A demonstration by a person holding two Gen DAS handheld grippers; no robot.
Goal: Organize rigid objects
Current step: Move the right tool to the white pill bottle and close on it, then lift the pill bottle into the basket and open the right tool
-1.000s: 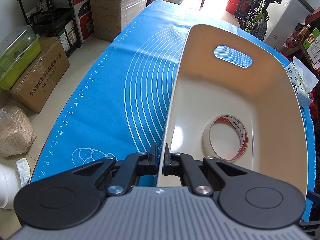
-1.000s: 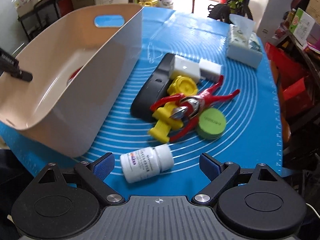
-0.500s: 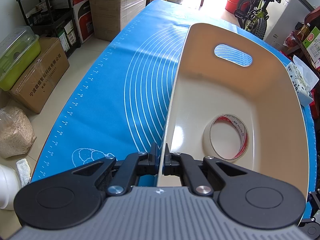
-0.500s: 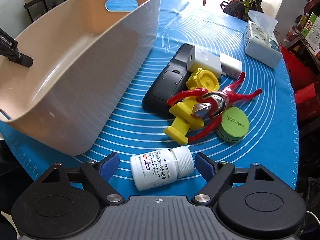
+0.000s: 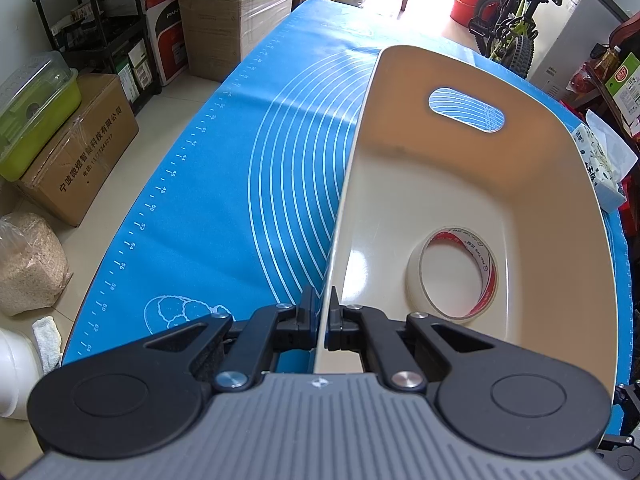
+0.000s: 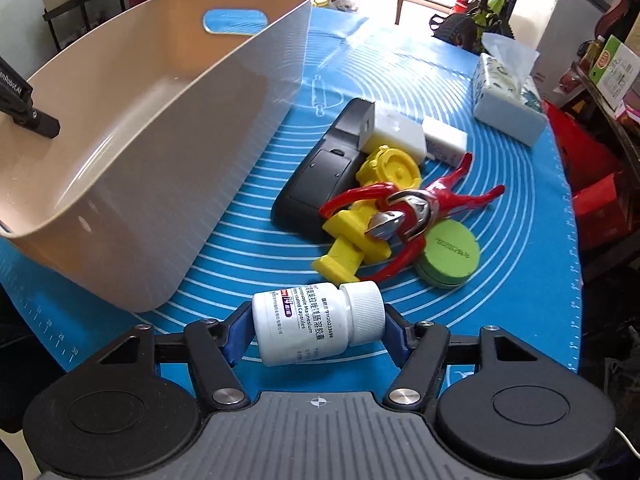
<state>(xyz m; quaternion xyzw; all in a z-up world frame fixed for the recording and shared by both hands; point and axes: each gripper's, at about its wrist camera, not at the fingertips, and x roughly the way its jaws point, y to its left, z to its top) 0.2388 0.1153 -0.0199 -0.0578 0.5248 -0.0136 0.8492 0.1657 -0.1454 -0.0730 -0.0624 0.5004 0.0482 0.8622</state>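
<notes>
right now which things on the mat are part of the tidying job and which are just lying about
Part of the job: beige bin, tape roll inside it, white pill bottle, black remote, yellow toy, red figure, green round tin, white blocks.

Lying about: tissue pack, cardboard boxes, bicycle.

A table covered by a blue baking mat (image 6: 500, 208) carries everything. On the mat lie a beige bin (image 6: 168, 184), a white pill bottle (image 6: 312, 322), a black remote (image 6: 320, 176), a green disc (image 6: 450, 254) and a tissue pack (image 6: 508, 100).

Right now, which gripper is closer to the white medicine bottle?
Right. The right gripper has just been closing around the white medicine bottle, pads at both ends. The left gripper is clamped on the beige basket rim, away from it.
</notes>
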